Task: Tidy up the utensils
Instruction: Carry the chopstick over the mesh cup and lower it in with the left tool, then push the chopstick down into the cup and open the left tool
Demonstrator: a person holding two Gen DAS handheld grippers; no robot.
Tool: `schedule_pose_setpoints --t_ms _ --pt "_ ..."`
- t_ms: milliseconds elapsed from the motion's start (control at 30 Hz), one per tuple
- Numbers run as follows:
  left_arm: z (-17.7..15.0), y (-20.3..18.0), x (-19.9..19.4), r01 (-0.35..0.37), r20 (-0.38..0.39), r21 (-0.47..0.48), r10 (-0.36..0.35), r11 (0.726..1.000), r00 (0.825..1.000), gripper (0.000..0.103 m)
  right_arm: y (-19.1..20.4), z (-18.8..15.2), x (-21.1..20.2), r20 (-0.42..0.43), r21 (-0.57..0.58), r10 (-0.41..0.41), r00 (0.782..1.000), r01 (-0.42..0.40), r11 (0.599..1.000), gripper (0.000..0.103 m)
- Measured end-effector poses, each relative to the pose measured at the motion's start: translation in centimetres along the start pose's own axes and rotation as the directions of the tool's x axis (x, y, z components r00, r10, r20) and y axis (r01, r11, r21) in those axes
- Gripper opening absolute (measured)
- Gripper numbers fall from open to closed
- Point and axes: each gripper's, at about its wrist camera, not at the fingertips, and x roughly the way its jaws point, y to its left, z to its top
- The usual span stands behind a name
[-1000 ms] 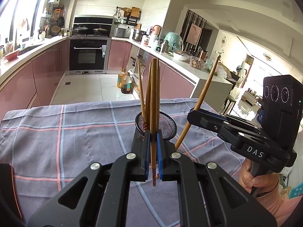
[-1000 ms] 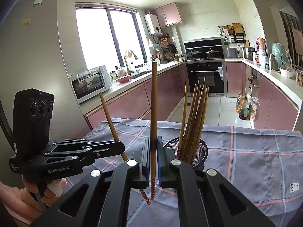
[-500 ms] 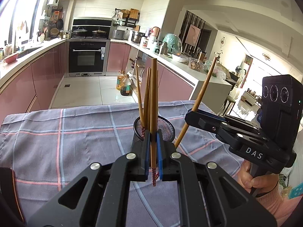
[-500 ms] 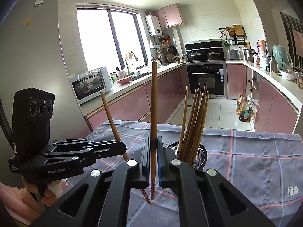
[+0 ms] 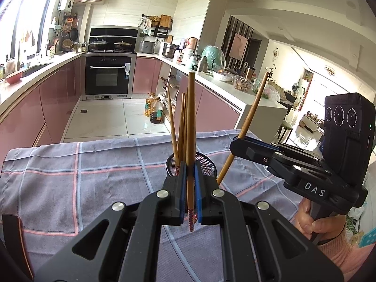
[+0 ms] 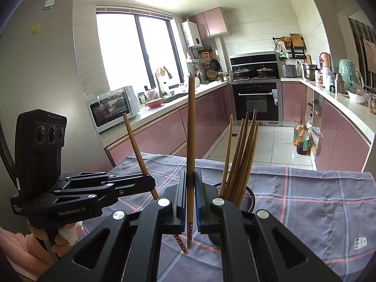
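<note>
My left gripper [image 5: 190, 171] is shut on one wooden chopstick [image 5: 190, 117], held upright with its patterned end hanging below the pads. Just behind it stands a black mesh cup [image 5: 204, 163] with several chopsticks in it. My right gripper [image 6: 190, 181] is likewise shut on an upright chopstick [image 6: 190, 129]. In that view the mesh cup [image 6: 246, 196] sits just right of the fingers, and its bundle of chopsticks [image 6: 242, 155] leans right. Each gripper shows in the other's view: the right gripper [image 5: 237, 144] grips a slanted chopstick [image 5: 252, 115], the left gripper [image 6: 150, 183] another [image 6: 136, 145].
A grey checked cloth [image 5: 94, 176] covers the table, whose far edge drops to the kitchen floor. Oil bottles [image 6: 300, 138] stand on the floor by pink cabinets. A person's hand [image 5: 315, 221] grasps the right gripper's handle.
</note>
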Motion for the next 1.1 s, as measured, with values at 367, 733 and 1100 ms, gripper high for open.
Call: schedule_pose_setpoints --t_ms 367,733,1100 --pt "1.0 -0.7 -0.7 0.003 0.026 0.021 -0.003 1.000 1.000 0.007 -0.5 0.9 -0.4 0.023 -0.011 -0.006 1.000 0.006 1.000 0.006" --pt "2.2 -0.5 -1.1 0.004 0.054 0.031 -0.006 1.000 0.999 0.007 -0.7 1.6 -0.7 0.042 -0.017 -0.007 0.999 0.007 1.000 0.006" --pt "4.0 -1.3 -0.4 0.007 0.083 0.046 -0.011 0.999 0.996 0.007 -0.6 2.0 -0.5 0.050 -0.025 -0.005 0.999 0.007 1.000 0.006"
